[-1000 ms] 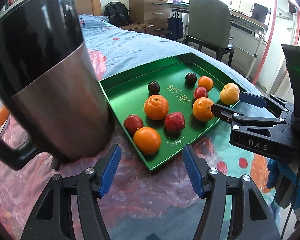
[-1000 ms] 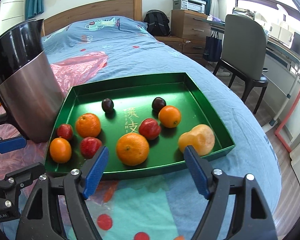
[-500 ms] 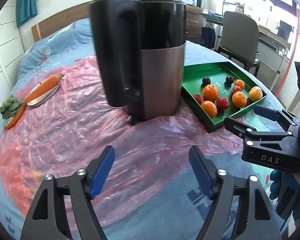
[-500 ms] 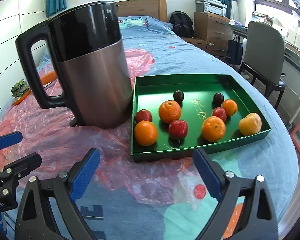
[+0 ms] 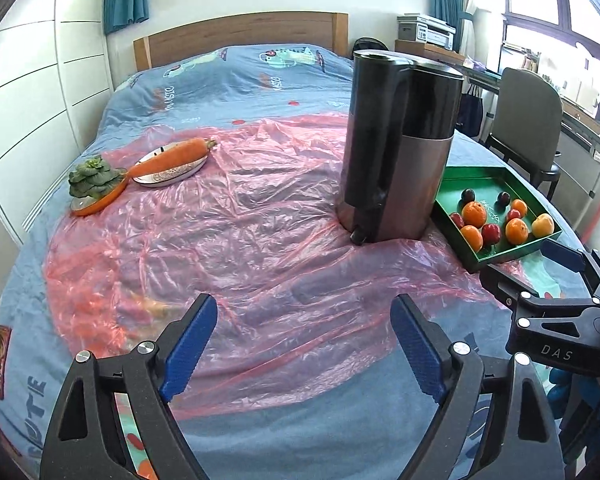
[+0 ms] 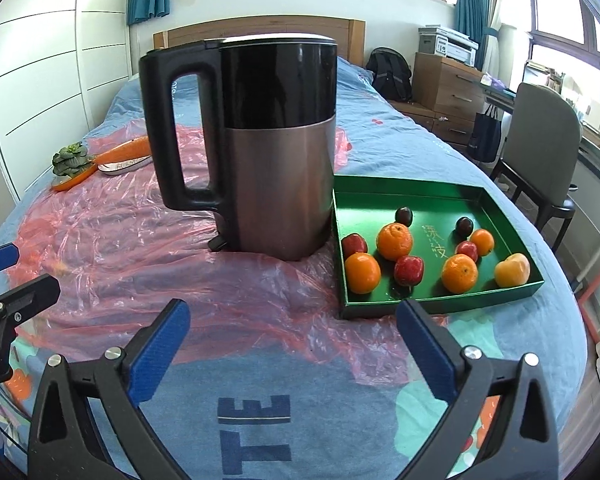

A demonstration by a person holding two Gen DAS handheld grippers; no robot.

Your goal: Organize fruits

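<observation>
A green tray lies on the bed to the right of a kettle. In it are several oranges, three red fruits, two dark plums and a yellow-orange fruit. The left wrist view shows the same tray far to the right. My left gripper hovers over pink plastic, well short of the tray; its jaws are opening with nothing between them. My right gripper is open and empty, just in front of the tray's near left corner.
A tall black and steel kettle stands against the tray's left side. Pink plastic sheet covers the blue bedspread. A carrot on a plate and greens on an orange dish lie at far left. A chair stands right of the bed.
Both grippers have drawn back from the tray, so kettle and fruit look smaller. The left view has swung left, showing the carrot and greens. The left jaws have spread wider.
</observation>
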